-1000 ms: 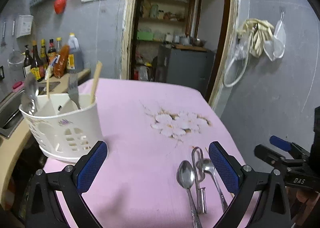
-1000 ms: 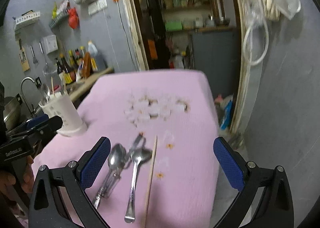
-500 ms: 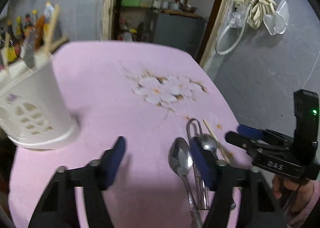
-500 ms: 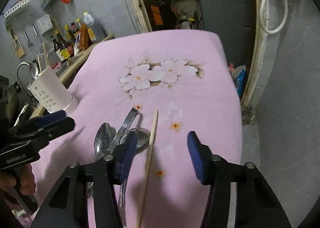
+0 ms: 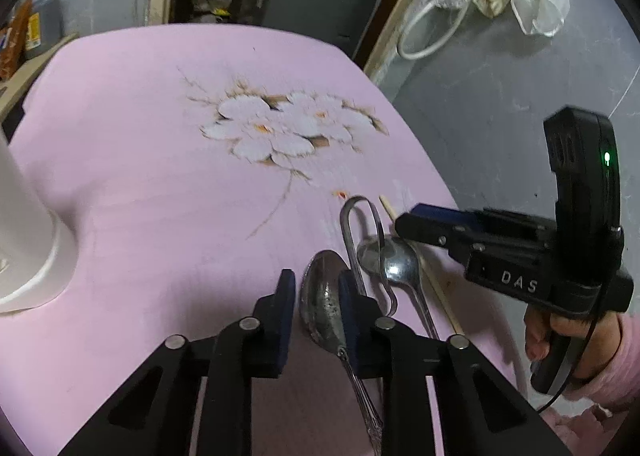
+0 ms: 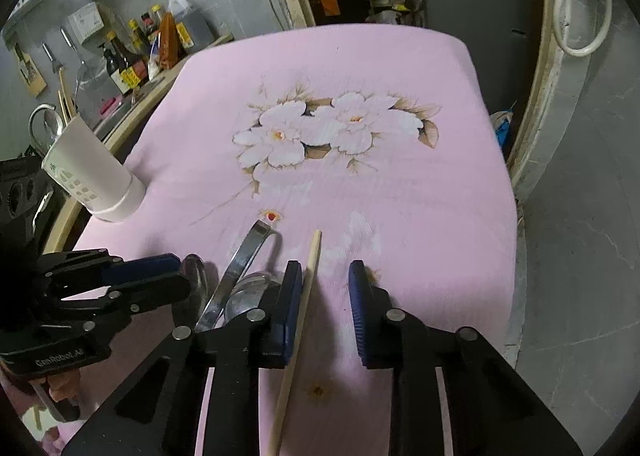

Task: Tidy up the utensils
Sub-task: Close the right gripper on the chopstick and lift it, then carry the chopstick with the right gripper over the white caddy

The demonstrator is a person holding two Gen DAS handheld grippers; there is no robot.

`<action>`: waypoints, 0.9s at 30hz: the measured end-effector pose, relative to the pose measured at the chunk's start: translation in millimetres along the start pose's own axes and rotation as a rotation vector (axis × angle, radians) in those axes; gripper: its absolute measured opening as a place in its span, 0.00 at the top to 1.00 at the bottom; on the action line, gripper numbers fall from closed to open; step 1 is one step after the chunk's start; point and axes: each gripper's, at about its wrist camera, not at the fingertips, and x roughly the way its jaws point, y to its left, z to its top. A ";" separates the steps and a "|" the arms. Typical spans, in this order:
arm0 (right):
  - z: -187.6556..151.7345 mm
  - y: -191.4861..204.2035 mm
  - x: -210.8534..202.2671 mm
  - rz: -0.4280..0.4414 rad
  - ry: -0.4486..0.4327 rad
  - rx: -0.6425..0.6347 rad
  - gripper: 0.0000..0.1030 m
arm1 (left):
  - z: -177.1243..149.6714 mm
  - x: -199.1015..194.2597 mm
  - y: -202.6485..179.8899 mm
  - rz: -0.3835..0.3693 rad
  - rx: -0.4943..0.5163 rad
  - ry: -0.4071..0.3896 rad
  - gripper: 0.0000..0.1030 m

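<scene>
At the far left, a counter with bottles (image 6: 132, 56) ran along the left edge of the table, and a white utensil holder (image 6: 92, 176) stood on the pink cloth (image 6: 400, 216) close to that edge, with a few handles sticking out of its top. Between the holder and the loose utensils lay a wide stretch of bare cloth, with its printed white flowers (image 6: 320, 128) toward the far side. The loose utensils were grouped near the front of the table, right of centre. The left gripper (image 5: 317, 298) pointed down at a dull, spotted spoon (image 5: 320, 296). Its jaws had just been closing and stood narrow, with the spoon's bowl between the pads; whether the pads touched it could not be told. Just right of that spoon lay looped metal tongs (image 5: 352, 224), and a shinier spoon (image 5: 396, 264) lay partly under one leg of the tongs. Next came a pale wooden chopstick (image 6: 304, 304), lying straight and pointing away. The right gripper (image 6: 326, 296) straddled it. Its jaws had also just been closing and were narrow, the chopstick right beside the left pad with a clear gap to the right pad. Past that, a short strip of cloth ended at the table's right edge, with grey floor beyond.
</scene>
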 end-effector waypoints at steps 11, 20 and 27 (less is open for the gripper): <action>20.6 22.6 21.8 -0.101 0.140 -0.056 0.80 | 6.3 12.0 -6.7 0.047 0.043 0.070 0.90; 18.0 10.0 14.7 0.019 0.125 0.103 0.96 | 4.8 0.0 -8.9 0.055 0.030 0.050 0.96; 3.0 3.0 -24.6 0.143 -0.046 0.231 0.96 | -2.6 -30.4 -5.6 0.060 0.032 -0.004 0.98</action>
